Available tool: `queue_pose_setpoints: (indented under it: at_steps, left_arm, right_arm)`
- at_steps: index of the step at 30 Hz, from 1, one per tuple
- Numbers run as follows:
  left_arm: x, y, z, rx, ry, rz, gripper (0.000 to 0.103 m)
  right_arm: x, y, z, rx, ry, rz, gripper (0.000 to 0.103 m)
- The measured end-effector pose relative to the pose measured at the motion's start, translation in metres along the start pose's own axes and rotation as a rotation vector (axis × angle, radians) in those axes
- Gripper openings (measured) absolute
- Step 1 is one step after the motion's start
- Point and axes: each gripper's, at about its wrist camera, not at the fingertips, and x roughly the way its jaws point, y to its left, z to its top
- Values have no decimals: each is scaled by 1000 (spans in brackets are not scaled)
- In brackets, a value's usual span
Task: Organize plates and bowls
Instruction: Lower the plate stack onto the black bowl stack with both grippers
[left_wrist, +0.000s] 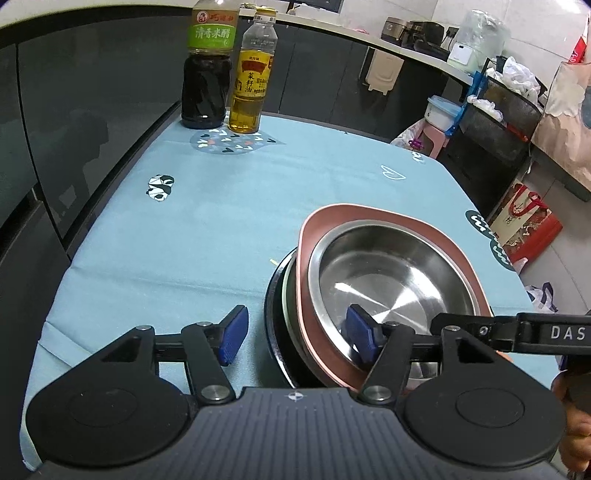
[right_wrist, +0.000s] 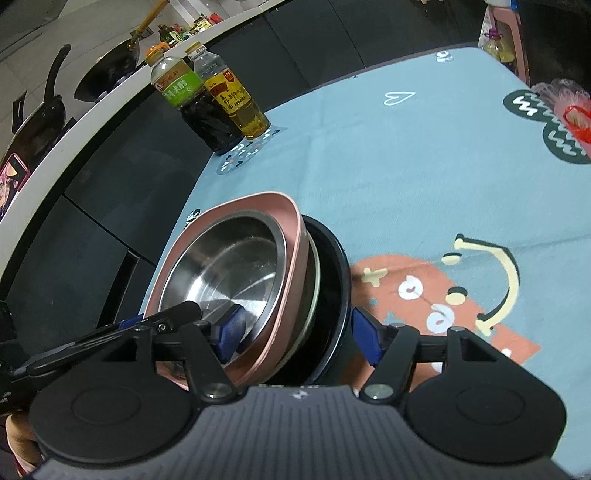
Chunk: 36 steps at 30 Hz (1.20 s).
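Steel bowl (left_wrist: 395, 273) nested in pink dish (left_wrist: 369, 218): rigid, slick, light.
Both rims are straddled by left claw (left_wrist: 295, 338) and right claw (right_wrist: 297, 332), wide open, nothing gripped.

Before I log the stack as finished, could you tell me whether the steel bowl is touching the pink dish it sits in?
Touching. The right wrist view shows the steel bowl nested inside the pink dish, its rim resting against the dish's wall with no gap.
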Motion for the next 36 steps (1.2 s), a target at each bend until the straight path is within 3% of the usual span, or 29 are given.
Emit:
queue_pose_setpoints:
  at_steps: [7, 14, 20, 23, 36]
  left_arm:
    - [3, 6, 0, -20, -8, -16, 61]
    - [9, 17, 1, -115, 25, -81, 65]
    - [11, 11, -2, -91, 21, -101, 69]
    - [14, 7, -4, -74, 23, -146, 67]
    - [10, 4, -6, -54, -1, -133, 59]
  right_arm:
    - [8, -2, 0, 18, 25, 20, 51]
    - [9, -3, -1, 21, 21, 29, 52]
    - [8, 0, -1, 2, 3, 12, 52]
    - [6, 4, -3, -29, -9, 0, 50]
    - [7, 10, -4, -65, -35, -37, 49]
